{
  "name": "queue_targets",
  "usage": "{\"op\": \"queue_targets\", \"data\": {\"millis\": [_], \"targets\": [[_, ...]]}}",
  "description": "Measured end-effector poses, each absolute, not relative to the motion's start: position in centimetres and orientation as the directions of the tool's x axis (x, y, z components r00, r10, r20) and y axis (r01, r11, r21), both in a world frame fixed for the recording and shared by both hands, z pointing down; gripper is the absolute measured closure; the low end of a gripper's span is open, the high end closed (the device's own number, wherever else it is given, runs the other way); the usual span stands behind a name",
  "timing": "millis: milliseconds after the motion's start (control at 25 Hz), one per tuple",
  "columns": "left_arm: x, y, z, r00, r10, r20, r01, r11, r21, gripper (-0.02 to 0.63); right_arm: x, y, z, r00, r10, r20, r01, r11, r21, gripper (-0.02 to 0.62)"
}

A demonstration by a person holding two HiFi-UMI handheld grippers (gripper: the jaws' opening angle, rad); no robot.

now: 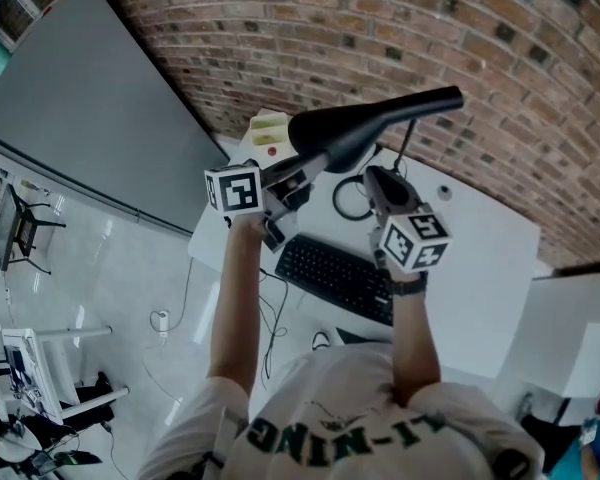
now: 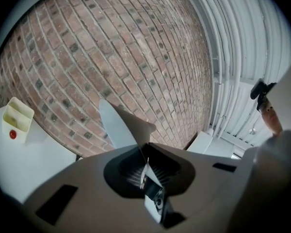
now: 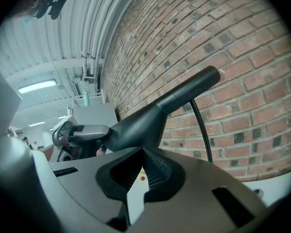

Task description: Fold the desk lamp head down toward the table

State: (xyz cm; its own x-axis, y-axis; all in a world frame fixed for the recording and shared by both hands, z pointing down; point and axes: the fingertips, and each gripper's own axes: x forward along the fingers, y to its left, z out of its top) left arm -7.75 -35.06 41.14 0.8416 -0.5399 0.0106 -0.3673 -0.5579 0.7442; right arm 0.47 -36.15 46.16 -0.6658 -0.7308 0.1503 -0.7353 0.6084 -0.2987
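the left gripper (image 1: 285,183) has its jaws pressed together, with nothing seen between them. its tip meets the wide left end of the black lamp head (image 1: 370,128), which is raised above the white table (image 1: 480,258) and slants away to the right. the right gripper (image 1: 380,183), jaws also together and empty, hovers just on the near side of the lamp head. a keyboard (image 1: 335,273) lies on the table in front of a brick wall (image 1: 380,28).
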Motion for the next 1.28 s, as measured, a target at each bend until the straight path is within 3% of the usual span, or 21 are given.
{"op": "queue_targets", "data": {"millis": [600,1280], "targets": [[-7.1,-35.2,44.2,0.855,-0.518,-0.019,-0.29,-0.508,0.811,0.586,1.5,-36.2,47.0,-0.651,-0.74,0.167,-0.749,0.591,-0.298,0.592],[-5.2,-35.7,47.1,0.876,-0.462,-0.14,-0.118,-0.486,0.866,0.583,3.3,-36.2,49.5,-0.619,-0.758,0.208,-0.775,0.543,-0.324,0.592]]}}
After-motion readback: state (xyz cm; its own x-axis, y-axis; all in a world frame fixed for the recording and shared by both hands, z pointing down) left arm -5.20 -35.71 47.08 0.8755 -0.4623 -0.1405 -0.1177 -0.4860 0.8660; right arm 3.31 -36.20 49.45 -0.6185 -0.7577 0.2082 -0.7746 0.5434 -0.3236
